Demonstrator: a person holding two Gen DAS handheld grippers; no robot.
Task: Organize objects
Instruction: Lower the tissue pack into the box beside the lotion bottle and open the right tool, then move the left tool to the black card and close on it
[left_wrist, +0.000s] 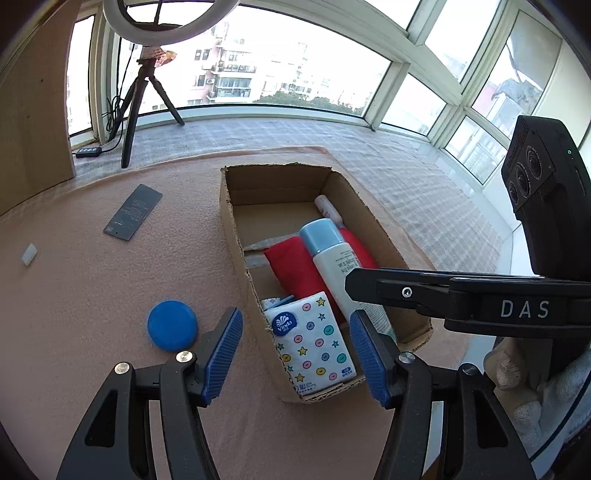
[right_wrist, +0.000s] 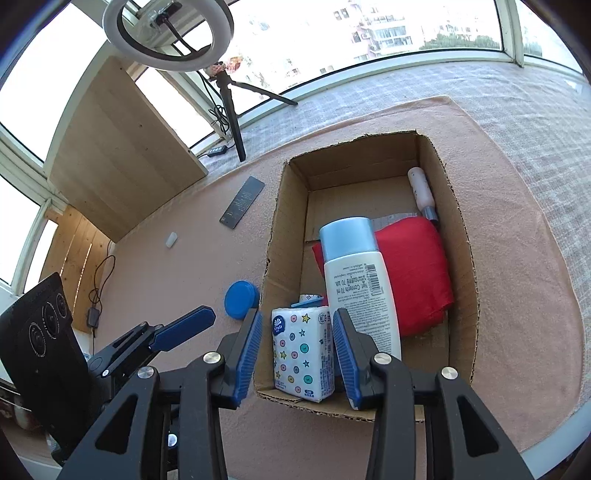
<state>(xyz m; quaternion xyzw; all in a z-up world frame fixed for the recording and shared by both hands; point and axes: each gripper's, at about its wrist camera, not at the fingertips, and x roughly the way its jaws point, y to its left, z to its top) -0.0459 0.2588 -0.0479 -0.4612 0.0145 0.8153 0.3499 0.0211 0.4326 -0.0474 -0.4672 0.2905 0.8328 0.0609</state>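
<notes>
An open cardboard box (left_wrist: 236, 221) (right_wrist: 284, 229) lies on a pink cloth. Inside lie a star-patterned tissue pack (left_wrist: 314, 339) (right_wrist: 301, 350) at the near end, a white bottle with a light-blue cap (left_wrist: 332, 258) (right_wrist: 358, 280), a red cloth bundle (left_wrist: 291, 266) (right_wrist: 413, 266) and a small white tube (left_wrist: 327, 208) (right_wrist: 421, 188). My right gripper (right_wrist: 297, 354) (left_wrist: 351, 284) hovers open over the box, its pads framing the tissue pack. My left gripper (left_wrist: 295, 356) is open and holds nothing, just before the box's near-left corner. A blue round lid (left_wrist: 171, 325) (right_wrist: 240, 299) lies left of the box.
A black card (left_wrist: 133, 212) (right_wrist: 242, 203) and a small white piece (left_wrist: 29, 254) (right_wrist: 171, 240) lie on the cloth at the left. A ring light on a tripod (left_wrist: 136, 99) (right_wrist: 229, 96) and a wooden board (right_wrist: 122, 166) stand behind. A gloved hand (left_wrist: 517, 376) holds the right gripper.
</notes>
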